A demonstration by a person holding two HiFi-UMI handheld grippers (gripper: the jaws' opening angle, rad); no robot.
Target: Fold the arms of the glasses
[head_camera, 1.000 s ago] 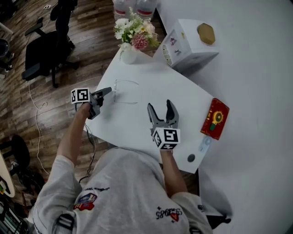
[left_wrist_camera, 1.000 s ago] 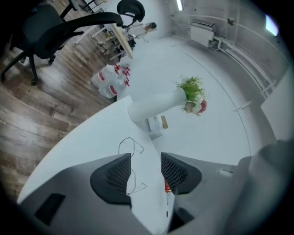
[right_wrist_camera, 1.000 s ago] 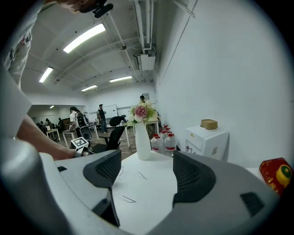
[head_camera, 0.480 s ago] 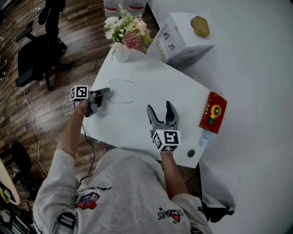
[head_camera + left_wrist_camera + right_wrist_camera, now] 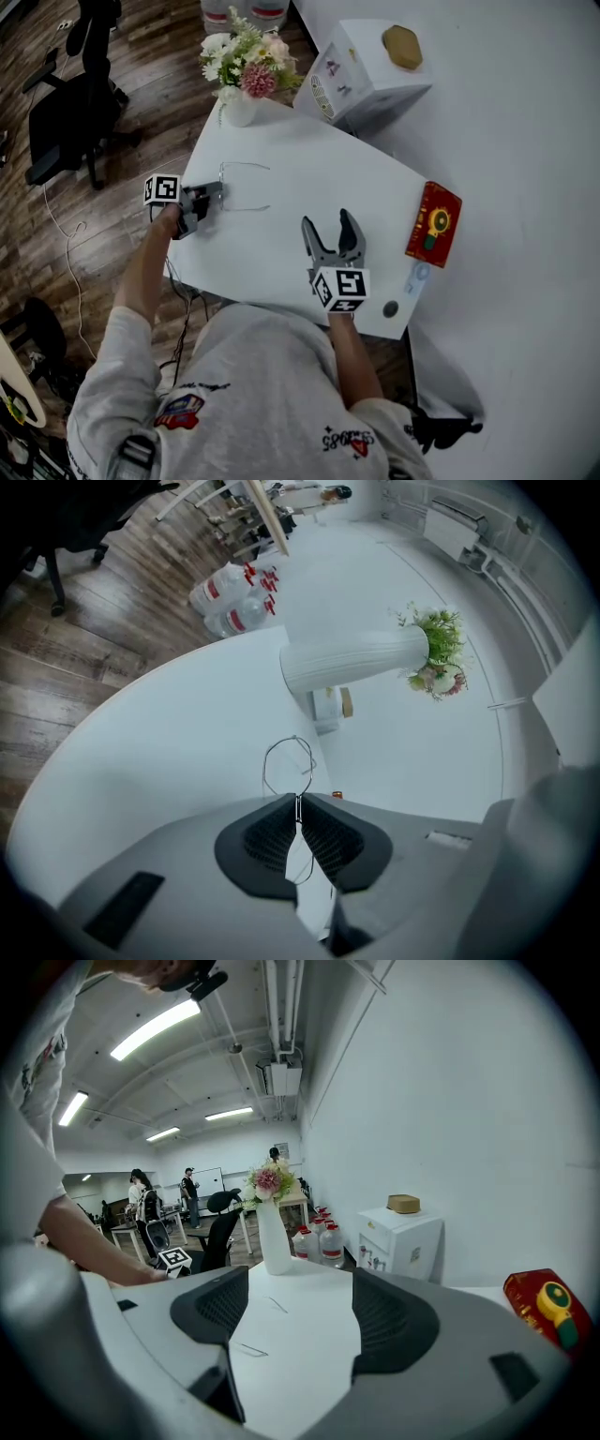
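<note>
Thin wire-framed glasses [image 5: 244, 187] lie with arms spread on the white table [image 5: 309, 178], near its left edge. My left gripper [image 5: 212, 193] sits at their left end and is shut on the frame. In the left gripper view the pads [image 5: 272, 836] pinch a thin wire, and one lens loop of the glasses [image 5: 289, 764] sticks out just past the tips. My right gripper [image 5: 336, 232] hovers open over the table to the right of the glasses, with nothing between its jaws. From the right gripper [image 5: 300, 1321] view the glasses [image 5: 272, 1304] appear as faint wires ahead.
A white vase of flowers [image 5: 239, 80] stands at the table's far corner, close behind the glasses. A white box [image 5: 361, 75] with a brown object on top sits beyond it. A red packet [image 5: 433, 225] lies at the right, and a small dark disc [image 5: 391, 309] near the front edge.
My left gripper has dropped to the left end of the glasses and closed its jaws on the frame. The right gripper has stayed open and barely shifted.
</note>
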